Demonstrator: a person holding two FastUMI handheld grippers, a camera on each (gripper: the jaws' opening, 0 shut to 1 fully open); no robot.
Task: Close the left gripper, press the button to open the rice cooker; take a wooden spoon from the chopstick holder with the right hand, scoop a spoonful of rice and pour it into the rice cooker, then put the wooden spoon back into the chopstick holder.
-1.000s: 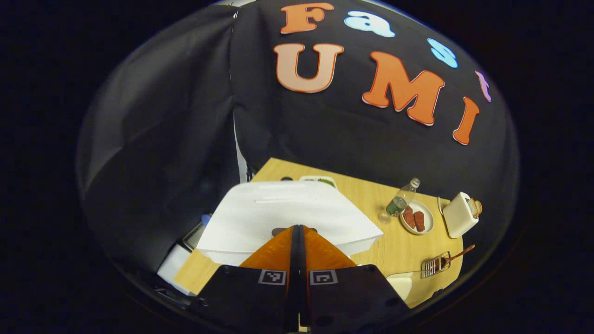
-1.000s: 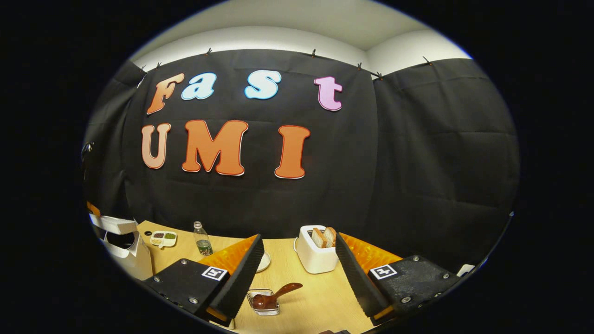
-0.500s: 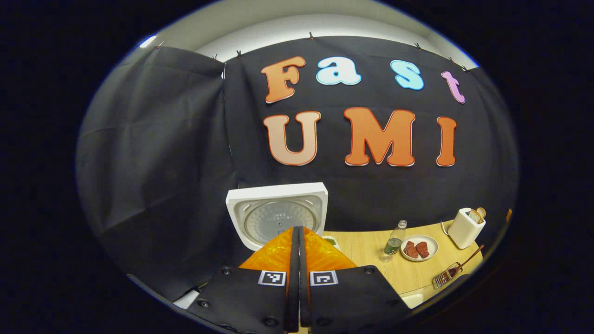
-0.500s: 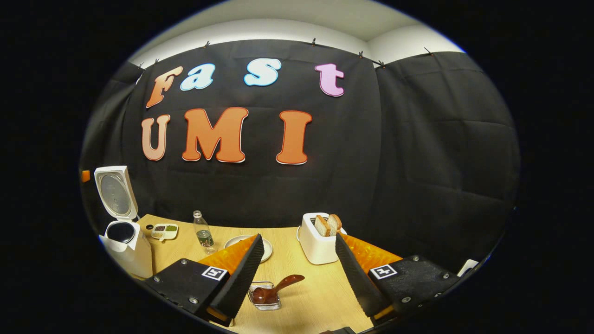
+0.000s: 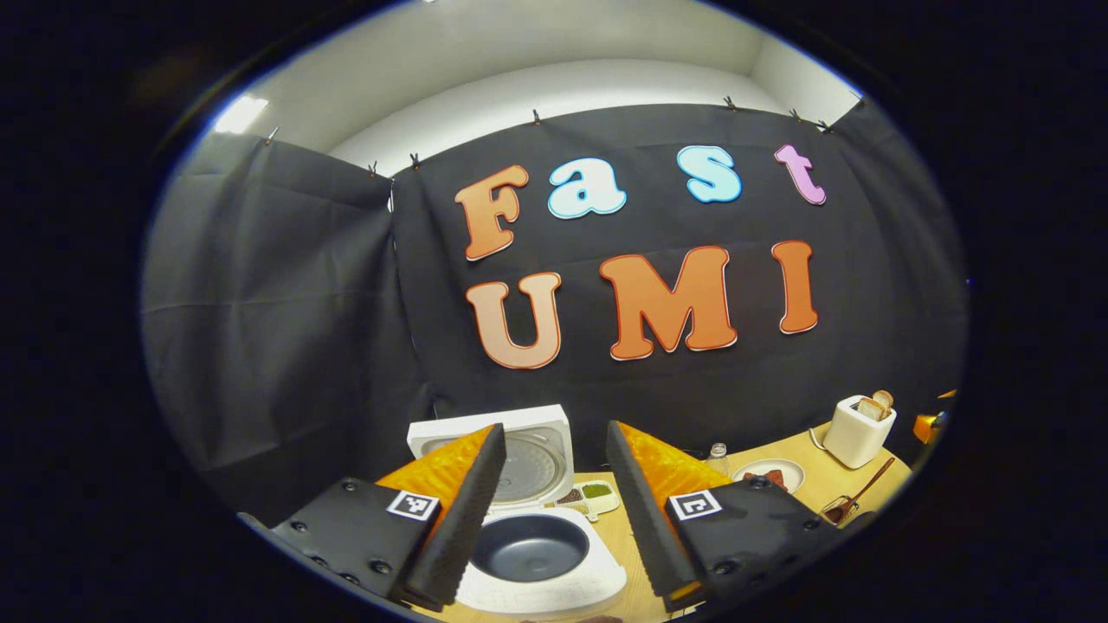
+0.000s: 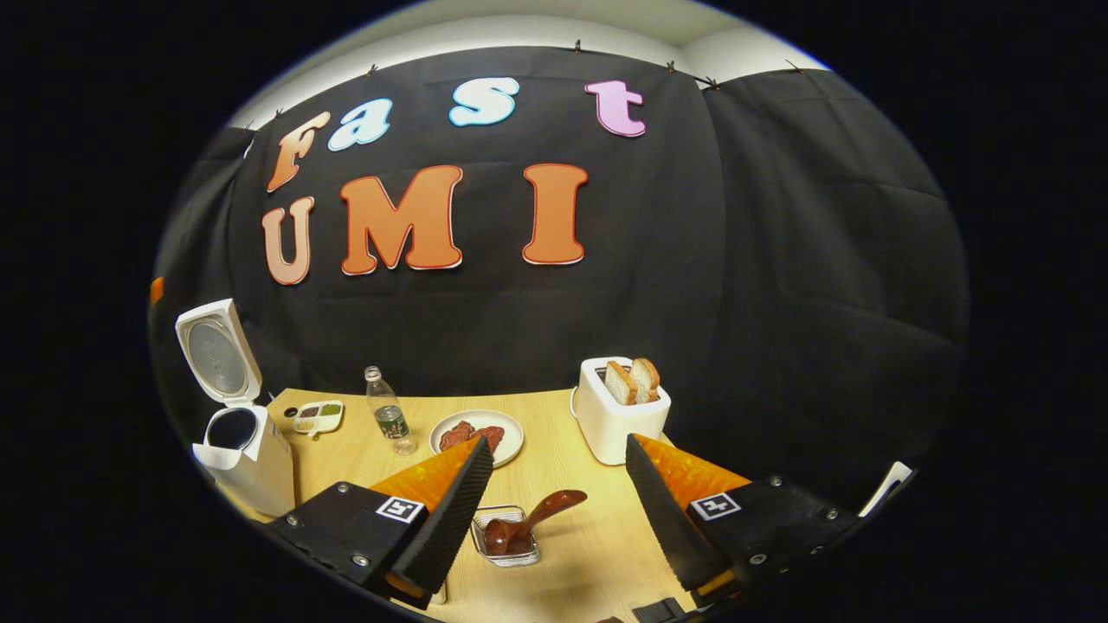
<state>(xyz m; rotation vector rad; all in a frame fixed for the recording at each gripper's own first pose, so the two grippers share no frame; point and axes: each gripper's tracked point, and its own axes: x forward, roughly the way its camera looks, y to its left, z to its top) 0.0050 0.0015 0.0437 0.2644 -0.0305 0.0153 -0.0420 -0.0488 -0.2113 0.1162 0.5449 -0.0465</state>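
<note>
Black cloth walls the booth, and below it a pale wooden table (image 6: 571,554) carries everything the task needs. At its left end stands the rice cooker (image 6: 247,454), lid (image 6: 216,350) swung fully upright, so the button step looks finished. The left gripper view looks straight down into its dark, empty inner pot (image 5: 530,547), something the right gripper view gives only at a slant from across the table. The left gripper (image 5: 554,510) hangs just above the pot with its fingers spread apart and nothing between them.

The step in hand, as I judge it, is fetching the wooden spoon (image 6: 528,523). It rests with its bowl down in the small wire chopstick holder (image 6: 506,536) and its handle leaning up and to the right. The right gripper (image 6: 558,510) hovers near it, released and empty, jaws standing wide to either side of the holder in the picture (not yet touching the spoon). Next it should come down over the slanted handle and close on it without tipping the light holder.

Farther out, the right gripper view lays out a small sauce dish (image 6: 317,416) beside the cooker, a water bottle (image 6: 388,415), a plate of meat (image 6: 478,435) and a toaster (image 6: 619,411) holding two slices. Where the rice to scoop sits, I cannot tell.
</note>
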